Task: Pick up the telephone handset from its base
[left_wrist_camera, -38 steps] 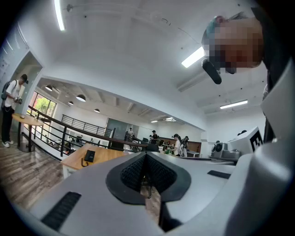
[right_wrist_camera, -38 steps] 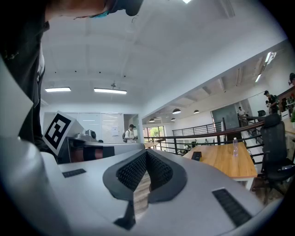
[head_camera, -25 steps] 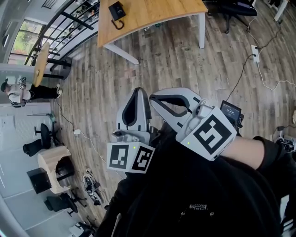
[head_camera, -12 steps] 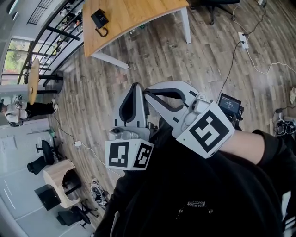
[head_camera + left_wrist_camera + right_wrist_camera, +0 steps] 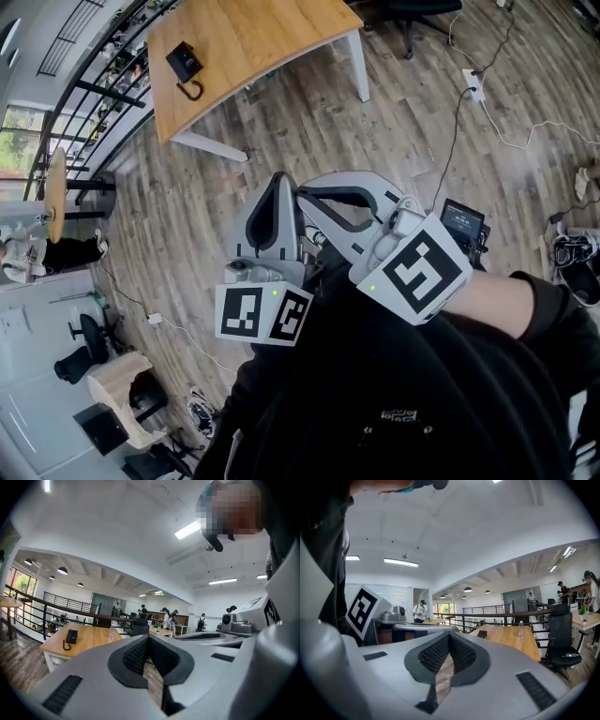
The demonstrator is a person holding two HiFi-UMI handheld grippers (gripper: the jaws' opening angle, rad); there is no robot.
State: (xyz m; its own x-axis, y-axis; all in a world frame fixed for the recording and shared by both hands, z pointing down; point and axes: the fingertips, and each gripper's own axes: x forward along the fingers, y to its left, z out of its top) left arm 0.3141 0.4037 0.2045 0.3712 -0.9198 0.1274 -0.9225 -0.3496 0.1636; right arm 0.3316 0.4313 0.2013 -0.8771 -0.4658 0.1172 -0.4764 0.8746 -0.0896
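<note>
Phone (image 5: pixel 184 61) black, small, sits near tabletop (image 5: pixel 262 33) corner on railing side, cord loop (image 5: pixel 190 91) beside it. Handset appears seated on base; too small to be sure. Left gripper (image 5: pixel 279 187) and right gripper (image 5: pixel 314 192) held at chest, well apart from tabletop, fingers pressed together, nothing in them. Handset likely light, stiff, smooth plastic. Best hold: across narrow middle bar. Cord may tug and drag base.
</note>
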